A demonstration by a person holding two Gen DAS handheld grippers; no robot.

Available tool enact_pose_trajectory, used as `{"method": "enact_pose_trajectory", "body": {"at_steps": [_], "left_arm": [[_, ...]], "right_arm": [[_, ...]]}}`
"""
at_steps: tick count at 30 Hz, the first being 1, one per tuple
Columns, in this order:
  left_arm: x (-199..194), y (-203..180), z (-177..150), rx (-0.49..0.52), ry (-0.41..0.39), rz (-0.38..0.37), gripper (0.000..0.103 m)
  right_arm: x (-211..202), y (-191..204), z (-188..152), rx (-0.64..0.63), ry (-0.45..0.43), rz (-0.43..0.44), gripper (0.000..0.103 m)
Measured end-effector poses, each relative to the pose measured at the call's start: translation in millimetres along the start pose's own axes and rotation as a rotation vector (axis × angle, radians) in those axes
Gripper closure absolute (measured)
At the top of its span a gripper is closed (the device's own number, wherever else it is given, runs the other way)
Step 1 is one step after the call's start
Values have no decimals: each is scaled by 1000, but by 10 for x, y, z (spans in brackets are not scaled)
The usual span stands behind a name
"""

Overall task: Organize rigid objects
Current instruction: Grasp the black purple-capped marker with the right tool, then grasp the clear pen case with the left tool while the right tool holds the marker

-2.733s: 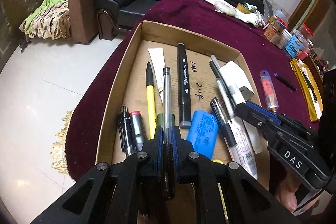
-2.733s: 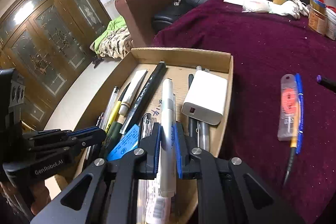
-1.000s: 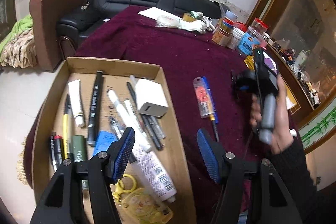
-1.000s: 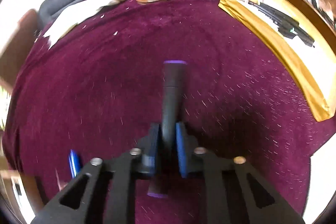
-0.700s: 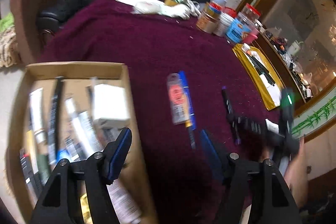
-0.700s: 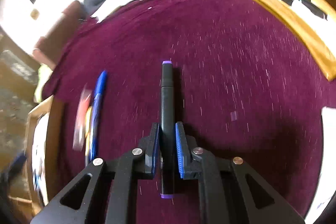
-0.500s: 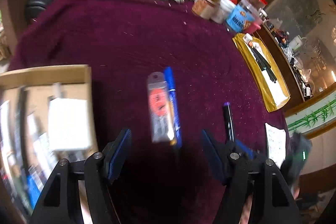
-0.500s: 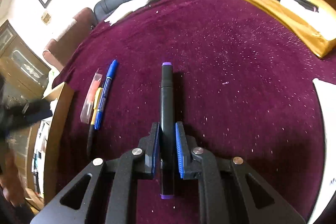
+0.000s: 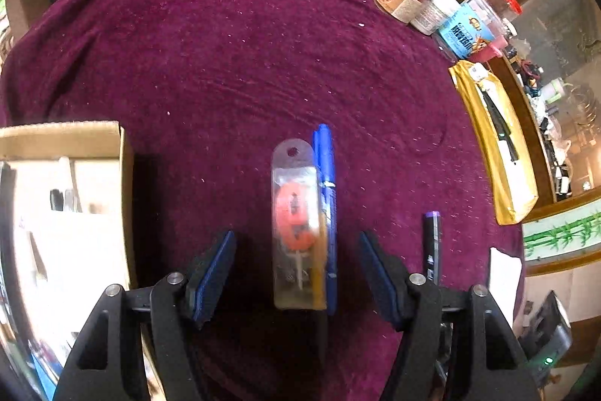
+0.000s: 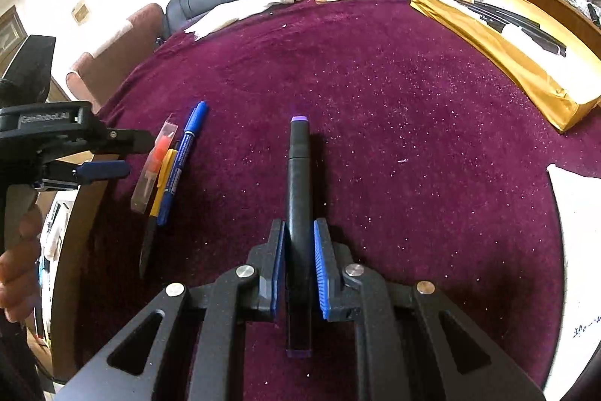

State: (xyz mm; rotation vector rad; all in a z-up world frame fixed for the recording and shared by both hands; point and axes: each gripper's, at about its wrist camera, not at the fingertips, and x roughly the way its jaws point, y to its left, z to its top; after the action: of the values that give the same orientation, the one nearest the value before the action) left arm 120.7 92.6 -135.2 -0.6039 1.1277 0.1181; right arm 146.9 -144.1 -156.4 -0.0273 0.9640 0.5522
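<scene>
- Left wrist view: the left gripper (image 9: 296, 273) hangs over the maroon cloth (image 9: 233, 55) with its jaws spread wide and nothing pressed between the pads. They straddle a clear packet (image 9: 295, 232) with something orange inside and a blue pen (image 9: 326, 198) lying tight against it, a line-up that looks meant for picking up one or both.
- Same view: the cardboard box (image 9: 126, 198) sits just to the left, already holding pens, which is likely where these loose pieces belong. A black marker (image 9: 432, 243) with a purple end shows off to the right.
- Right wrist view: this view settles that marker (image 10: 298, 183). The right gripper (image 10: 298, 273) is clamped on its barrel near the back end, so the long front points straight ahead.
- Same view: whether the marker is lifted clear of the cloth I can't tell. A yellow-and-black pen (image 10: 159, 198) shows between packet and blue pen, barely visible from the left wrist. A hand (image 10: 18, 273) holds the left gripper's handle.
</scene>
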Motion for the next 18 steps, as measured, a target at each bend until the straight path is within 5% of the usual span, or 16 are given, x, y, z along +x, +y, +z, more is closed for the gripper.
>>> {"method": "enact_pose_trajectory", "body": {"at_steps": [7,11,13,18], "left_arm": [[57,-153,0,70,-1,79,34],[198,-18,67,16,30,36,46],[225,11,53,4,63,33,72],[153,86,-44,-4,72,13,74]], "right_arm": [[-3,11,-11,-4,-5,-12,89],[-17,14,-19,-2,-11,-23,89],[-17,15,-20,-1,-12,-23,89],[-24,15,-28,-1,-17,-25,89]]}}
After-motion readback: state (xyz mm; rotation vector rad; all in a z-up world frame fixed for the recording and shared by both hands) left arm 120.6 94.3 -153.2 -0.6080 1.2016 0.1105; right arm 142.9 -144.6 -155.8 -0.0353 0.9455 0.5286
